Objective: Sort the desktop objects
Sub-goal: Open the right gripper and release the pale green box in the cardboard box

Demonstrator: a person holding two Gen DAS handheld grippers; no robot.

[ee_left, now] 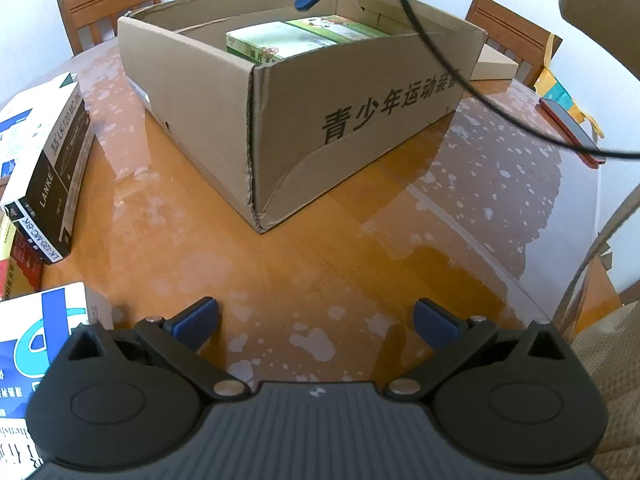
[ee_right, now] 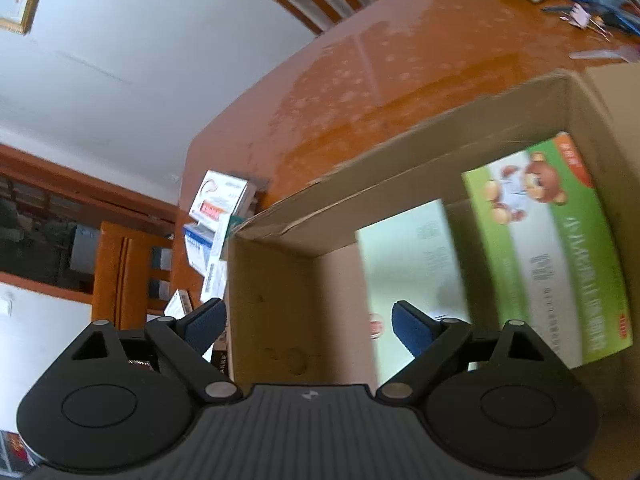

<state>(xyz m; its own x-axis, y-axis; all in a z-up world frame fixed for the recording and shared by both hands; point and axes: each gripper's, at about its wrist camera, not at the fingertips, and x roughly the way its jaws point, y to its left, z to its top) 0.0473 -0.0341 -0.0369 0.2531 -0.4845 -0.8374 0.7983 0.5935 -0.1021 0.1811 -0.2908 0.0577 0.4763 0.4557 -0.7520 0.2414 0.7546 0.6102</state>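
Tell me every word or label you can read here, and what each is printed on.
"青少年运动装备", last character partly hidden by a cable: side of the cardboard box.
"LANKE" and "LK-120 MC BK": black and white carton on the left.
Print on the green boxes inside the cardboard box: too blurred to read.

Two green boxes point(ee_right: 548, 248) lie flat, side by side, inside the open cardboard box point(ee_left: 360, 120).

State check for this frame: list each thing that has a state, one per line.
Cardboard box: open-topped, flaps torn, on the table.
Two green boxes: lying flat inside the cardboard box, side by side.
LANKE box: closed, on the table outside the cardboard box.
Left gripper: open, empty.
Right gripper: open, empty, above the cardboard box.
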